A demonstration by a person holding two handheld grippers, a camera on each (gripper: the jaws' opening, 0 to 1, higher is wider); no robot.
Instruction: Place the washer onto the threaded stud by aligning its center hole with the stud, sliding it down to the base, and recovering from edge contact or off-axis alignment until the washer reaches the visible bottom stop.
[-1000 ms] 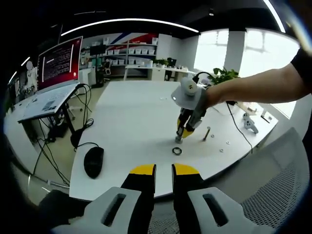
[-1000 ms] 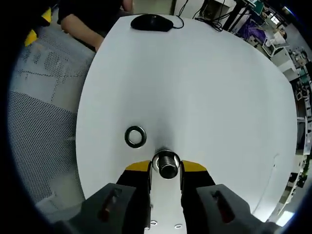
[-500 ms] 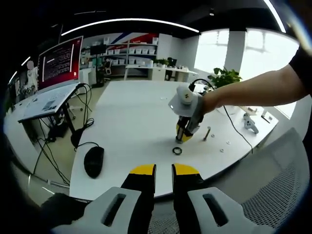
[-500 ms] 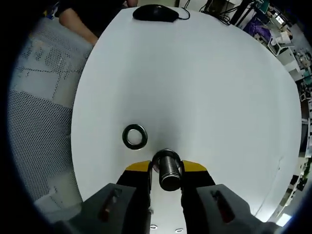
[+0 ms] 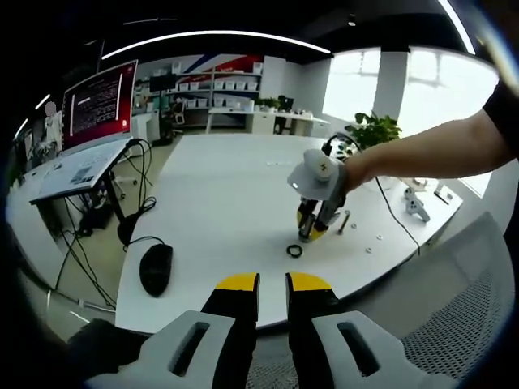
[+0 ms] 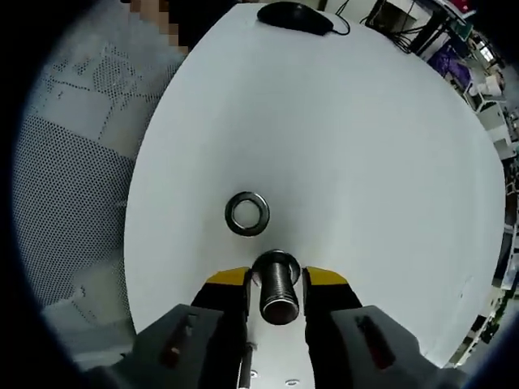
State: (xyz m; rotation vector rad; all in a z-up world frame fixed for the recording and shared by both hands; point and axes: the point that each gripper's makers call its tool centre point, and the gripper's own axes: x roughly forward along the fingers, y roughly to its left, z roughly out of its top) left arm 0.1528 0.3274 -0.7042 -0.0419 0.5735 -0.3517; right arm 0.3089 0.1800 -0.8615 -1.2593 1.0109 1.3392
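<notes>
My right gripper is shut on a short threaded metal stud, whose dark end faces the camera between the yellow-tipped jaws. A steel washer lies flat on the white table just beyond the stud, slightly left. In the left gripper view the right gripper hangs over the table, held by a person's arm, with the washer a little below and left of it. My left gripper is held off the table's near edge, its jaws a narrow gap apart with nothing between them.
A black mouse with its cable lies at the table's left near edge; it also shows far off. A long bolt and small washers lie right of the right gripper. A mesh chair stands beside the table edge.
The right gripper has tilted and shifted slightly right over the table, stud still held; the washer now sits farther ahead in its view. The left gripper has stayed still.
</notes>
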